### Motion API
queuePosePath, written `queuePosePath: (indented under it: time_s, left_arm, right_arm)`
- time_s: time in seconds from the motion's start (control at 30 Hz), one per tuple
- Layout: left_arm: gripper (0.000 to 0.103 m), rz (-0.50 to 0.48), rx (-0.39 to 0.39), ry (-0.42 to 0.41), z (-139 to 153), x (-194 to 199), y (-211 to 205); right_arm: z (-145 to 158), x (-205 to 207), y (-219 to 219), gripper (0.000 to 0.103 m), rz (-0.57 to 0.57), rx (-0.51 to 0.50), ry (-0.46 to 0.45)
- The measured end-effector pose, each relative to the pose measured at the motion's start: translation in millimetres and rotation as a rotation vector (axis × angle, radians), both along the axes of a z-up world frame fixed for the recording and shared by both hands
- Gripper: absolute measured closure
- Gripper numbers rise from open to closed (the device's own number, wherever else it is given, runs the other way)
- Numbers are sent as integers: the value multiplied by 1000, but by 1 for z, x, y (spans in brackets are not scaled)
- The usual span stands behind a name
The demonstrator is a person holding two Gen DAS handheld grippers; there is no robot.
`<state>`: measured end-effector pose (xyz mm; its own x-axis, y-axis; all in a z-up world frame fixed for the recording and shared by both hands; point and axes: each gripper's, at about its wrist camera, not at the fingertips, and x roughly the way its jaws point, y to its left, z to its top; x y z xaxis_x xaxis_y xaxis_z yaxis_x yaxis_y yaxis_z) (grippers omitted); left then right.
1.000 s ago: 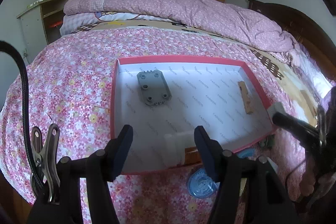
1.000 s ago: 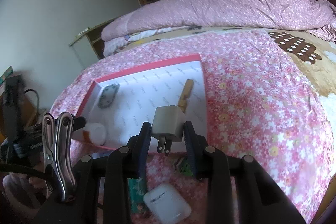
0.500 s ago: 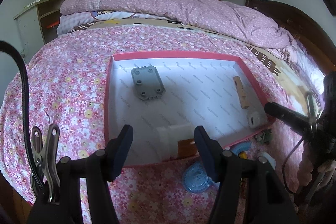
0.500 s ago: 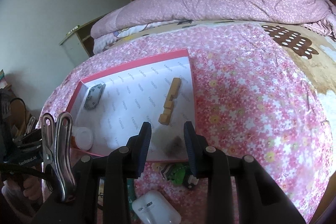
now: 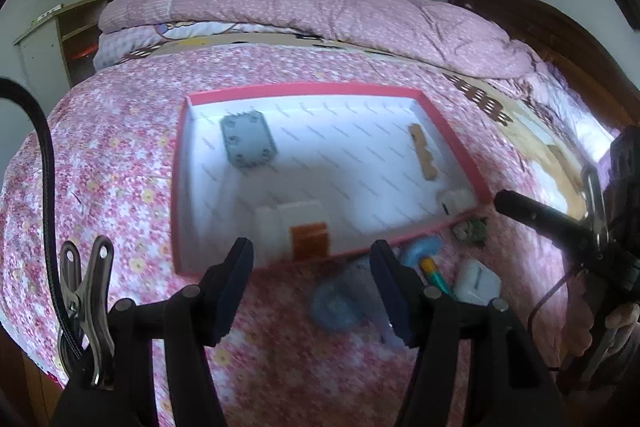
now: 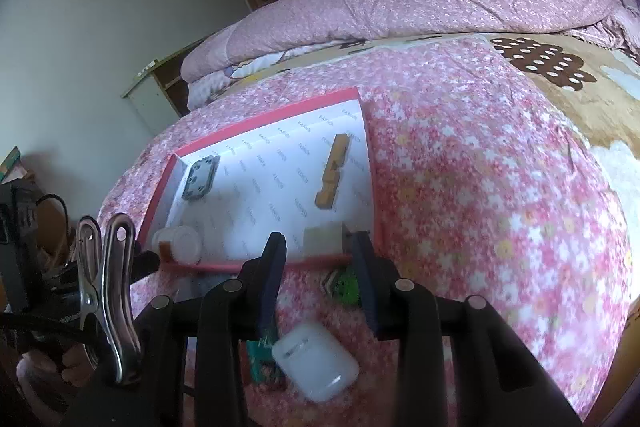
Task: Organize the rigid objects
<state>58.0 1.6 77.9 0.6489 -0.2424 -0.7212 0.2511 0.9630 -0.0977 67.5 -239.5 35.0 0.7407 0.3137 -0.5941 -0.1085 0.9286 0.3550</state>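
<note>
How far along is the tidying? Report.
Done: metal plate, wooden block, white bottle and charger plug lie in the red tray. In hand: nothing; both hand-held grippers are empty. Left: earbud case, blue disc, green toy on the bedspread.

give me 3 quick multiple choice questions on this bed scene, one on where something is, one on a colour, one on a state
1. Where does the white plug adapter lie?
A. on the folded quilt
B. in the near right corner of the shallow box
C. on the floral sheet outside the box

2. What colour is the rim of the shallow box?
A. red
B. green
C. black

3. What is between the fingers of the right gripper?
A. the white earbud case
B. the notched wooden block
C. nothing

Answers:
1 B: the adapter sits inside the box against its near wall and close to its right wall.
2 A: a red edge runs around the white printed lining.
3 C: the pads stand apart with only bed and box seen through the gap; the case lies below them on the sheet, the block inside the box.
</note>
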Motion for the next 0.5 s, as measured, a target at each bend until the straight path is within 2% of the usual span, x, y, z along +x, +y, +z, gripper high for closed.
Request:
queuePosePath:
  time_s: [0.33,0.5]
  left_arm:
    - [39,-49,46,45,-23,-14,-32]
    - [39,-41,114,16,-31,-15,-45]
  right_arm:
    - [-14,-31,6,67,10,-50,0]
    - [-26,-33,4,67,5,-30,29]
